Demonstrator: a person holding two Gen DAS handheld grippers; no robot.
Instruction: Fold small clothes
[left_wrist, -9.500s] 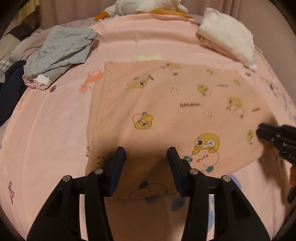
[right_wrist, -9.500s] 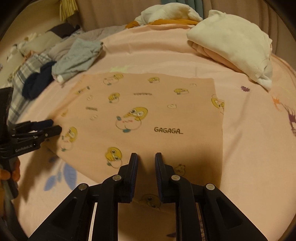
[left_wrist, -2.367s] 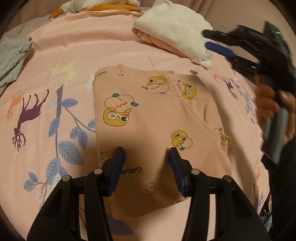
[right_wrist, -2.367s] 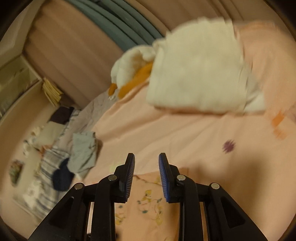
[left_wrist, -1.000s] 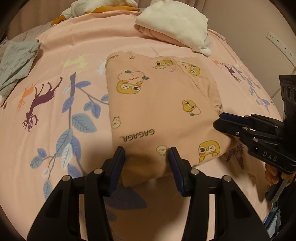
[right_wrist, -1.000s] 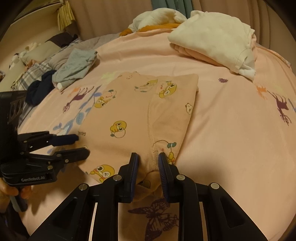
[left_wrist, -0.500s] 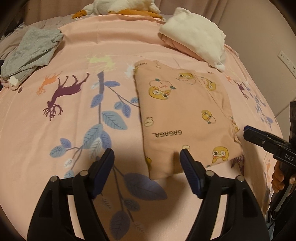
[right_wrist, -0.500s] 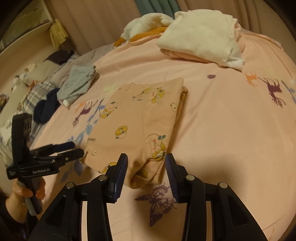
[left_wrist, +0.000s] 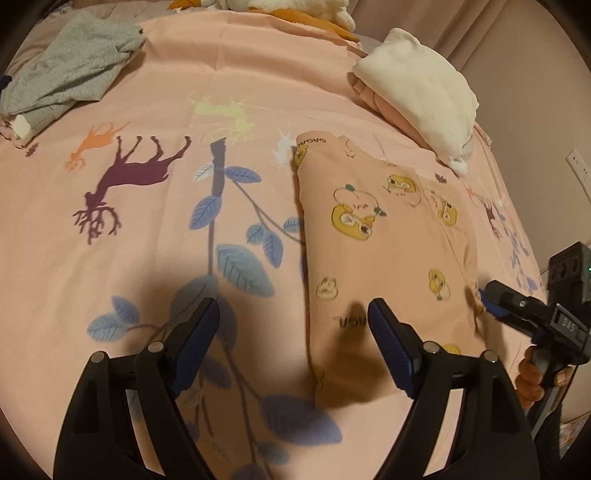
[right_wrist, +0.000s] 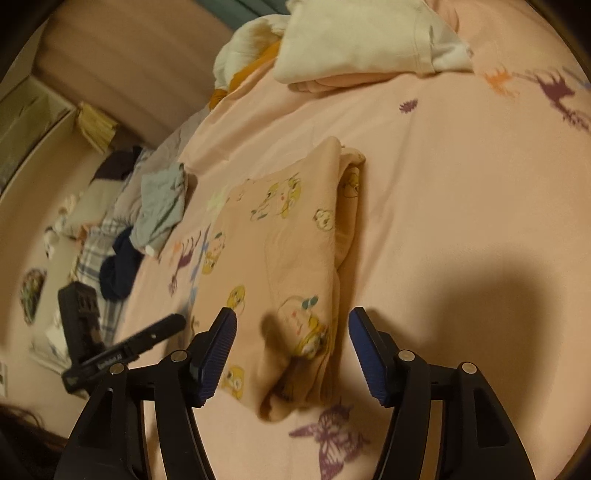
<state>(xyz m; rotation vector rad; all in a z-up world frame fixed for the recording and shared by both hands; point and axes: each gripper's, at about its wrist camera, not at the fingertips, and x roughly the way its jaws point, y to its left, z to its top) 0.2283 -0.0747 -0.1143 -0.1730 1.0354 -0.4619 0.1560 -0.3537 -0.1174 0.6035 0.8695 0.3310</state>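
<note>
Garment: peach printed garment (left_wrist: 384, 236) folded into a narrow rectangle, lying flat on the pink bedsheet (left_wrist: 184, 110), nothing gripping it.
Left gripper: left gripper (left_wrist: 293, 325) spread wide and empty, poised low over the garment's near left edge; one finger sits over the sheet, the other over the cloth.
Right gripper: right gripper (right_wrist: 293, 336) also released, jaws wide apart, straddling the garment's near right corner from above without pinching it; camera tilted.
Right hand: fingers (left_wrist: 532, 373) wrapped around the handle at the garment's right side.
Surroundings: cream folded pile (left_wrist: 421, 88) beyond the garment; grey clothing (left_wrist: 70, 66) far left, well apart.
</note>
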